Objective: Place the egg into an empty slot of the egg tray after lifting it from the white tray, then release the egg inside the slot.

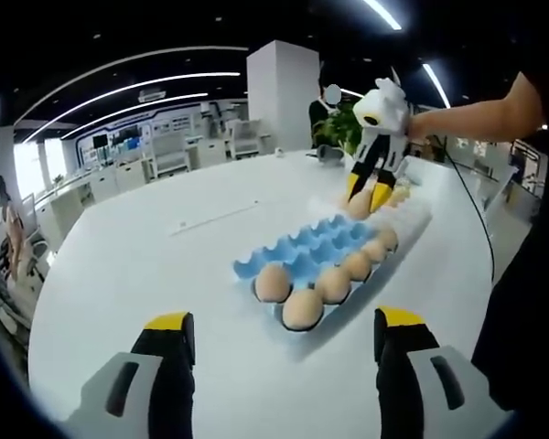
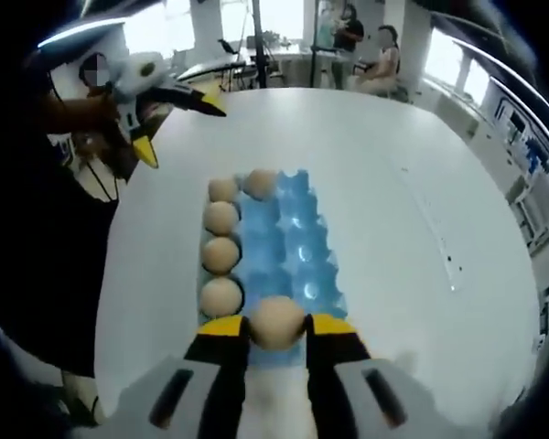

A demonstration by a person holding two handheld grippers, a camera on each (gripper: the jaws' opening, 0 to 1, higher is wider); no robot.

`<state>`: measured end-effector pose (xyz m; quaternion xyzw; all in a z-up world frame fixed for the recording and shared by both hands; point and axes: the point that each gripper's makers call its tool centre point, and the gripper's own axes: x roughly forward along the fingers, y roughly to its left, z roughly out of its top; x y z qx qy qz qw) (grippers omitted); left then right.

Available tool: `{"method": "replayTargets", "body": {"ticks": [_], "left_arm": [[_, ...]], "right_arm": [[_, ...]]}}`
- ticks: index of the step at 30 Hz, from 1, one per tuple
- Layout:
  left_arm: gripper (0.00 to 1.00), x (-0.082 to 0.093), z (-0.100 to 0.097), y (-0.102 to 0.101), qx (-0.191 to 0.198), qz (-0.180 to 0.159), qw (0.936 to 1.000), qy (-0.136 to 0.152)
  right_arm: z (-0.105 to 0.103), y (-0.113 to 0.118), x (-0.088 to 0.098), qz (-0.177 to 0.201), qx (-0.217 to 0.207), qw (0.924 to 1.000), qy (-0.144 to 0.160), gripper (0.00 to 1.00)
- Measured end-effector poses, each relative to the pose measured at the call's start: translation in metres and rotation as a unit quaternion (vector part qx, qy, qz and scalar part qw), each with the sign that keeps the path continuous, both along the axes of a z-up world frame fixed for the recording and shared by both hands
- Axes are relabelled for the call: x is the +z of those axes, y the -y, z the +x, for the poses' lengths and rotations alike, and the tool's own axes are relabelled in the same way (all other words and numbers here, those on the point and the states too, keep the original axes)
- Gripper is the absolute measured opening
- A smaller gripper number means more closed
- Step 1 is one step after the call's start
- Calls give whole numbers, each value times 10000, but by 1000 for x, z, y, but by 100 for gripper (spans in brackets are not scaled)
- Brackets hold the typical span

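Right gripper (image 2: 276, 340) clamped on egg (image 2: 276, 322), hovering at near end of blue egg tray (image 2: 293, 240). Left gripper (image 1: 284, 343) jaws apart, idle. Risk: misaligned release, egg rolls onto surface (image 2: 393, 183).

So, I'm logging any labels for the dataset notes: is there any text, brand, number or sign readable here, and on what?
None can be read.
Blue egg tray: no print shows.
Eggs: no stamp shows.
Right gripper, shut on an egg: yellow tips, no lettering.
Left gripper, open: no marking.
Far wall panels: too small and blurred to tell.
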<state>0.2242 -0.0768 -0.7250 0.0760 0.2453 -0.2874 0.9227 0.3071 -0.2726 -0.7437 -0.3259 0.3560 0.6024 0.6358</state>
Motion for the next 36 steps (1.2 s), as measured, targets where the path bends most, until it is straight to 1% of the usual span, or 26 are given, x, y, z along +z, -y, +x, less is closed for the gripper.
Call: {"method": "replayTargets", "body": {"ticks": [2,3,13,17,25,36], "left_arm": [[81,0,0,0,-1,4,10000,0],[81,0,0,0,-3,6,10000,0],[81,0,0,-1,1,1,10000,-7],[80,0,0,-2,8,-7,10000,-12],[79,0,-1,-5,61,-34,10000,-10],[79,0,0,-6,94,-42,9999,2]], "right_arm": [[-1,-3,0,12,14,10000,-10,24],[-2,-12,1,50,98,9999,-18,24],[-8,-49,0,176,414,9990,-46,24],[-12,-63,-3,183,577,9981,-78,24],[-15,-82,-6,179,768,9968,-111,24],[-18,-105,-11,265,903,9954,-161,24]]}}
